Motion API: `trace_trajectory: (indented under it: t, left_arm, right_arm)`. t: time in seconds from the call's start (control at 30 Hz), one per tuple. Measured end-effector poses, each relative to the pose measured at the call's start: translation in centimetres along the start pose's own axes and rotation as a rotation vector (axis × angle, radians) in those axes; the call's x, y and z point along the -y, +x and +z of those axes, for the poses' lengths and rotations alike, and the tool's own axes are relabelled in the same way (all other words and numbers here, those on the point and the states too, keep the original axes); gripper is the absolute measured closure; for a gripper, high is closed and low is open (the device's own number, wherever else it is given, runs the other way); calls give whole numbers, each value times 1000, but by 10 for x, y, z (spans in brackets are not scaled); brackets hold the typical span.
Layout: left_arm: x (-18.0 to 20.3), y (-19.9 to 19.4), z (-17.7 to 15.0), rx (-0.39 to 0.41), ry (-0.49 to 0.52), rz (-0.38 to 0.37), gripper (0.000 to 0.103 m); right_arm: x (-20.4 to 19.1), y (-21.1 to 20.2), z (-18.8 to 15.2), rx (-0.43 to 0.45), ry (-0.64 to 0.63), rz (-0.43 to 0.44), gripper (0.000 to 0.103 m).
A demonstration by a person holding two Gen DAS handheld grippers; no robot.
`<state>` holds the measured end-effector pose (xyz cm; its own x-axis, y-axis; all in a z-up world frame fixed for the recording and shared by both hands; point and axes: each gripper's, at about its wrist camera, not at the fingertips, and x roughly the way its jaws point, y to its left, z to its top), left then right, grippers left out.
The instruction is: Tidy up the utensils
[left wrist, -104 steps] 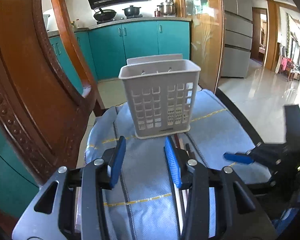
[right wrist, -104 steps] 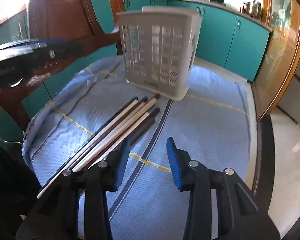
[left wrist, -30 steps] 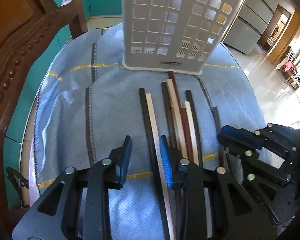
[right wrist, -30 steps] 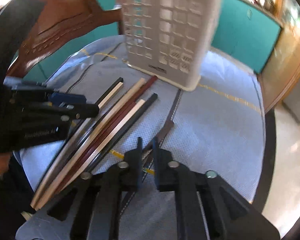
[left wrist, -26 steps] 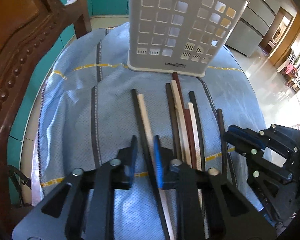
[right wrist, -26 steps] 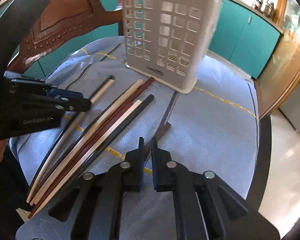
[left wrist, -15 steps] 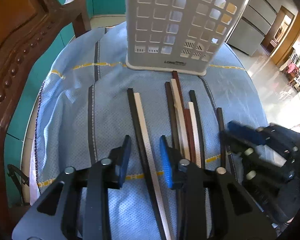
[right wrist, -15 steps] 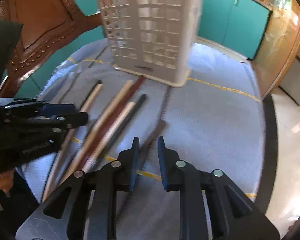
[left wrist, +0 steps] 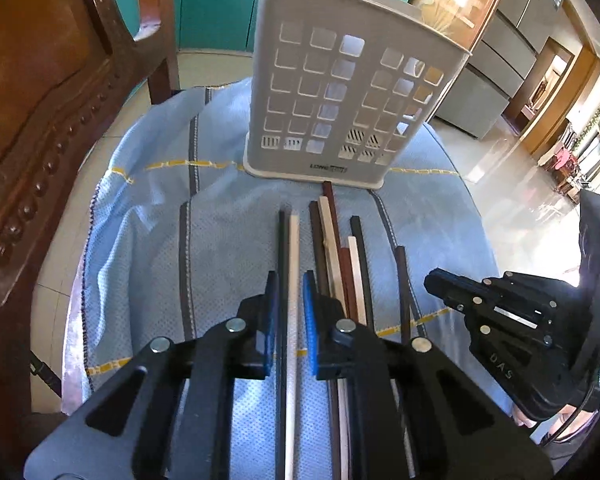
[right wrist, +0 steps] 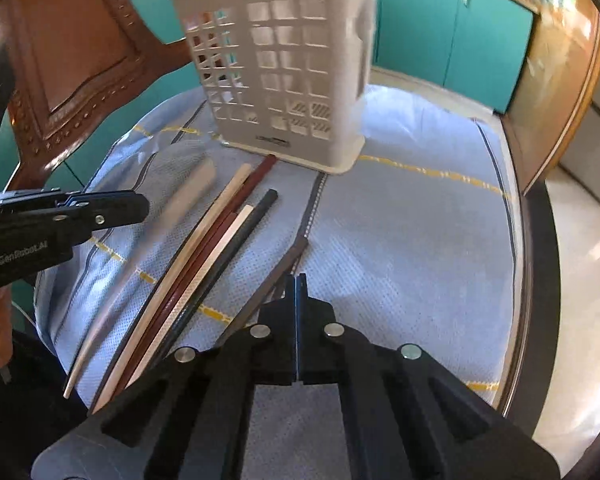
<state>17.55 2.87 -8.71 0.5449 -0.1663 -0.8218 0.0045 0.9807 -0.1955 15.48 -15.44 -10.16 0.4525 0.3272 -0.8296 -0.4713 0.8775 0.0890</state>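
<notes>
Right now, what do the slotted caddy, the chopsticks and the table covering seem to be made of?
Utensil caddy: looks like moulded plastic, matte pale grey, with uniform square cut-outs and a printed label at the base.
Chopsticks: probably wood or a plastic composite; square-section sticks in cream, dark brown and reddish tones, smooth satin surface.
Tablecloth: woven fabric, light blue with a dotted texture, stripes and wrinkles.

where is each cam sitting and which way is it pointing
Left wrist: on the left claw, looking along the chopsticks to the basket; the right claw shows alongside.
Right wrist: on the right claw, facing the basket; the left claw shows.
Shared: basket, chopsticks, blue cloth.
</notes>
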Motion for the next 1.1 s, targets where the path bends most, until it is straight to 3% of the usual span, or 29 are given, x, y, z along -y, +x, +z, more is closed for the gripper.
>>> trace_trajectory:
  t: [0.2, 0.37, 0.6, 0.63, 0.67, 0.73, 0.8, 0.87, 0.93, 1.0, 1.1]
  left_arm:
    - [-8, 3, -4, -18, -7, 56, 90]
    - [-16, 5, -3, -26, -28, 85, 84]
    - [-18, 12, -1, -44, -27, 103, 80]
    - [-19, 12, -2, -45, -28, 105, 80]
    - [-20, 12, -1, -45, -31, 107, 80]
    - [-22, 12, -1, -44, -35, 107, 80]
    - [-22, 12, 0, -43, -35, 106, 78]
    - [-21, 12, 0, -45, -36, 102, 75]
    - [-21, 14, 2, -48, -38, 101, 74]
    - [-21, 14, 4, -46, -43, 100, 74]
    - [-19, 12, 4, -38, -38, 97, 74]
  right_arm:
    - [-17, 13, 2, -32, 13, 34, 85]
    - [-33, 24, 10, -36, -9, -15, 79]
    - [-37, 24, 12, -51, -124, -41, 90]
    - [-36, 21, 12, -46, -145, -57, 92]
    - [-35, 16, 11, -28, -180, -80, 103]
    - [-30, 7, 9, -2, -229, -162, 103]
    - [-20, 7, 10, -11, -195, -178, 103]
    - [-4, 9, 9, -44, -78, -105, 102]
    - [8, 5, 7, -47, 30, -26, 97]
    - [13, 2, 5, -45, 105, 26, 80]
    - [21, 0, 1, -50, 228, 98, 75]
